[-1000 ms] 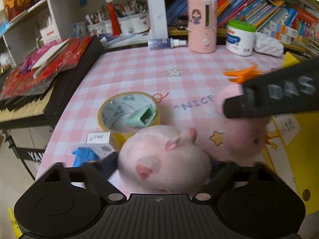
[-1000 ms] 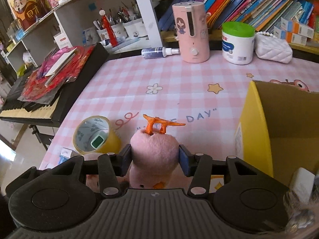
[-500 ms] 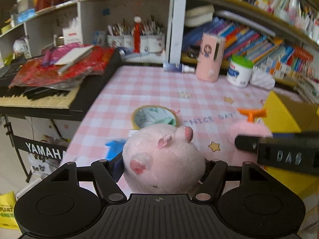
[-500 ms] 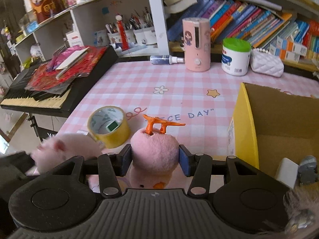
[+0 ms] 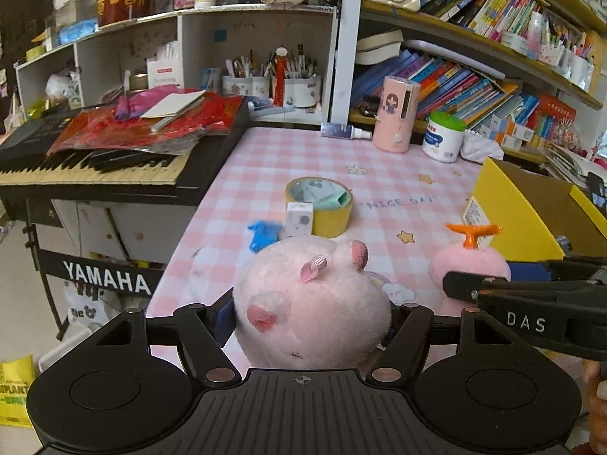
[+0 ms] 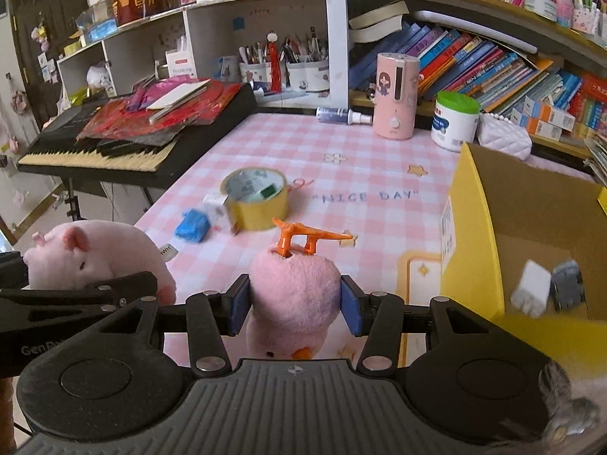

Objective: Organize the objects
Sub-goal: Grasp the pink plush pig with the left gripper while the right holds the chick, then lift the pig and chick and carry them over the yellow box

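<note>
Both plush toys now hang clear of the pink checked tablecloth [image 6: 341, 140], where a second ago the pig sat low beside the tape roll [image 6: 255, 197]; the left jaws have just been closing in on it. Yellow cardboard box [image 6: 470, 227] stands open at 3 o'clock of the right gripper [image 6: 292, 305], a white block and a grey object already in it, so carrying both toys at once looks like a single trip to that box. Pig plush [image 5: 311, 303] sits squarely between the left gripper [image 5: 313, 320] jaws, about half open, pads pressed into its sides. Propeller plush [image 6: 294, 295] is pinched narrower in the right jaws, orange propeller toward 12 o'clock. Blue toy [image 6: 192, 225] and small white box [image 5: 299, 219] remain beside the roll.
</note>
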Action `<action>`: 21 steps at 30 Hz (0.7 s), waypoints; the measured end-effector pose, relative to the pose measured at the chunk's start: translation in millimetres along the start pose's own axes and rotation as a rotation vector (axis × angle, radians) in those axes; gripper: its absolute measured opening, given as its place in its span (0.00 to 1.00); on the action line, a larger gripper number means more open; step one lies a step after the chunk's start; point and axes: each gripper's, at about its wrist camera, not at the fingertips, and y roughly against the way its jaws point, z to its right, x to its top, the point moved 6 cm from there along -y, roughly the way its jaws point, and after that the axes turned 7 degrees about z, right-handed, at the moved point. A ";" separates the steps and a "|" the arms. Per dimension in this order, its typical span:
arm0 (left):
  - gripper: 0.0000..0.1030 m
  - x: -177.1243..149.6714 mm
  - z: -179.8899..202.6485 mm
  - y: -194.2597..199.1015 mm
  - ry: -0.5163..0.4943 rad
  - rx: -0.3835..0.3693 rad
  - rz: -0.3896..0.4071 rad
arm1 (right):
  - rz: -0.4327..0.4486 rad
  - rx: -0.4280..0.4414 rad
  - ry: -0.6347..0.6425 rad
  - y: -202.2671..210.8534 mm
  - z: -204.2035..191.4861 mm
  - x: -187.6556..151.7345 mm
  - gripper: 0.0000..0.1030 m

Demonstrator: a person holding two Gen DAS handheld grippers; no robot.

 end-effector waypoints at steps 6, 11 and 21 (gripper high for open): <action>0.67 -14.3 -9.2 30.4 -0.003 -0.024 0.012 | -0.011 -0.023 -0.028 29.0 -14.2 -21.0 0.45; 0.67 -24.9 -9.6 51.1 -0.015 -0.053 0.021 | -0.004 -0.051 -0.057 54.0 -21.5 -36.2 0.45; 0.67 -52.4 -0.1 70.8 -0.037 -0.113 -0.020 | -0.026 -0.110 -0.110 91.7 -22.4 -74.0 0.45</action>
